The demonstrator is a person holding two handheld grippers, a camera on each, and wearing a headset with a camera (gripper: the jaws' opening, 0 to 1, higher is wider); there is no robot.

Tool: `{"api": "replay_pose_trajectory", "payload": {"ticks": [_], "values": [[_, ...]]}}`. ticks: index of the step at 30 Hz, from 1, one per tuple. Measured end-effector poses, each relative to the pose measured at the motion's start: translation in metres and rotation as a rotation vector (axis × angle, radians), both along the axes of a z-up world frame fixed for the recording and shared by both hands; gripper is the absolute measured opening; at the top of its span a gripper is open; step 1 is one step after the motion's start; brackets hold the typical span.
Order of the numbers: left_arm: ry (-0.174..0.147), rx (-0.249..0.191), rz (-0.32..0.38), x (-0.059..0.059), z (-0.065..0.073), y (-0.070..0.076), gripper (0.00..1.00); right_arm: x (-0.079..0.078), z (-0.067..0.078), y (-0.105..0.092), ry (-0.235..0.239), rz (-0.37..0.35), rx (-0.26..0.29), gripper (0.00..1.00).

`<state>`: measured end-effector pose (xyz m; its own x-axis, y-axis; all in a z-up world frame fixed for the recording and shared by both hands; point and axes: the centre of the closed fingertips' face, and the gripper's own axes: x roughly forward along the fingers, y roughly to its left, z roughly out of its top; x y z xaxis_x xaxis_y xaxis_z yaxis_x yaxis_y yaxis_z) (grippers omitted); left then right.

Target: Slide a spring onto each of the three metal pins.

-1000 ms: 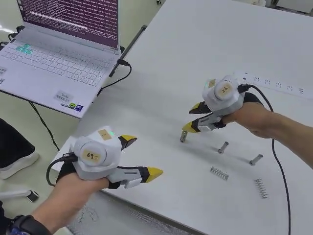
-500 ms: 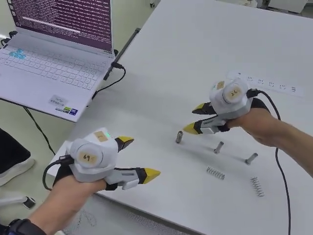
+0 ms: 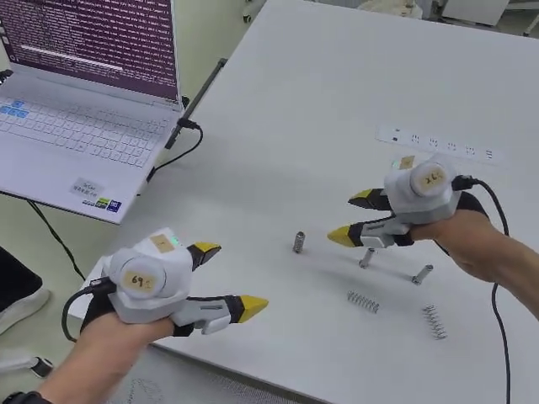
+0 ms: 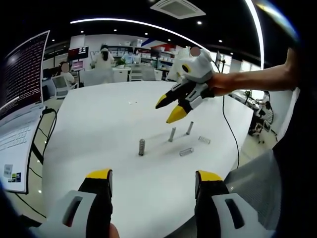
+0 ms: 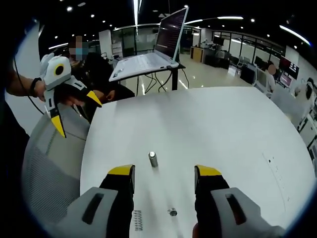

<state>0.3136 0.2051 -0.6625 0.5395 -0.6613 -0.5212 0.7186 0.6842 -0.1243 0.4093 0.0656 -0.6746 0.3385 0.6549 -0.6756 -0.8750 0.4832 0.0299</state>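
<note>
Three short metal pins stand in a row on the white table [image 3: 278, 109]. The leftmost pin [image 3: 298, 242] [image 4: 141, 147] [image 5: 153, 159] wears a spring. The middle pin [image 3: 366, 257] and the right pin [image 3: 422, 273] look bare. Two loose springs lie near them, one [image 3: 363, 301] in front of the middle pin, the other [image 3: 434, 321] further right. My right gripper [image 3: 351, 216] [image 5: 164, 171] hovers open just right of the sprung pin, above the middle pin, holding nothing. My left gripper [image 3: 229, 278] [image 4: 154, 174] is open and empty at the table's near edge.
An open laptop [image 3: 76, 126] sits off the table's left side, its cable [image 3: 181, 143] running along the table's left edge. A white power strip [image 3: 438, 143] lies beyond the right gripper. People and desks show in the background of both gripper views.
My right gripper has drawn back to the right from the leftmost pin, which now stands apart from its tips. The left gripper has hardly moved; the head camera shifted.
</note>
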Motion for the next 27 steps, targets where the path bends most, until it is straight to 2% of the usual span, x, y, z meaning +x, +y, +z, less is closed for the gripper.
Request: {"api": "replay_pose_trajectory", "payload": {"ticks": [14, 27], "values": [[-0.005, 0.0, -0.019, 0.004, 0.002, -0.007, 0.64, -0.025, 0.003, -0.046, 0.014, -0.155, 0.053, 0.52], [-0.012, 0.003, -0.038, 0.01, 0.006, -0.013, 0.64, -0.049, 0.007, -0.069, 0.017, -0.261, 0.102, 0.57]]}}
